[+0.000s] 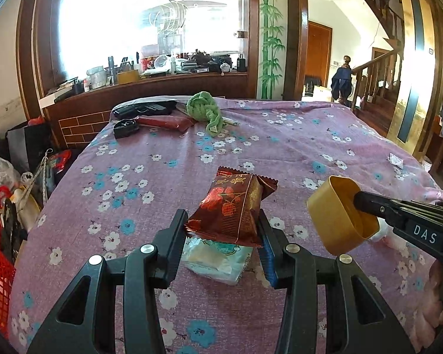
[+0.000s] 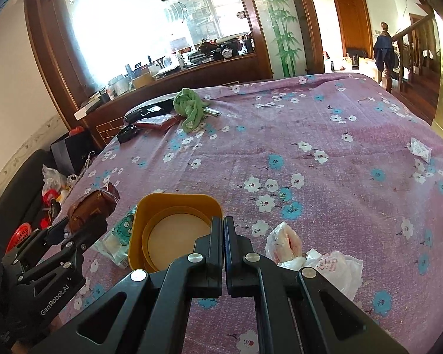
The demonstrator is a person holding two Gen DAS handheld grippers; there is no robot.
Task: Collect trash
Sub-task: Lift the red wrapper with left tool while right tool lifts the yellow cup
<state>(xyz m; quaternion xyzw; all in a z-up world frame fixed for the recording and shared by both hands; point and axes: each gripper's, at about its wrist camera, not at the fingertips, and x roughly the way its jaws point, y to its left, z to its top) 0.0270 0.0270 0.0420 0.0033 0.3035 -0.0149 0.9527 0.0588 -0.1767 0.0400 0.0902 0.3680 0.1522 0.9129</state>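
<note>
Red snack packet in left gripper, long axis pointing away.

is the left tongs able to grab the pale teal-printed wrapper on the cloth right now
Probably not yet. The left tongs are shut on a dark red snack packet, leaving no free grip. The pale teal-printed plastic wrapper lies just below them on the floral cloth, nothing covering it.

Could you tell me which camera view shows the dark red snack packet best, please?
The left wrist view: the dark red foil snack packet fills the centre, printed face showing, between the left gripper fingers. The right wrist view shows it small, edge-on at left.
</note>
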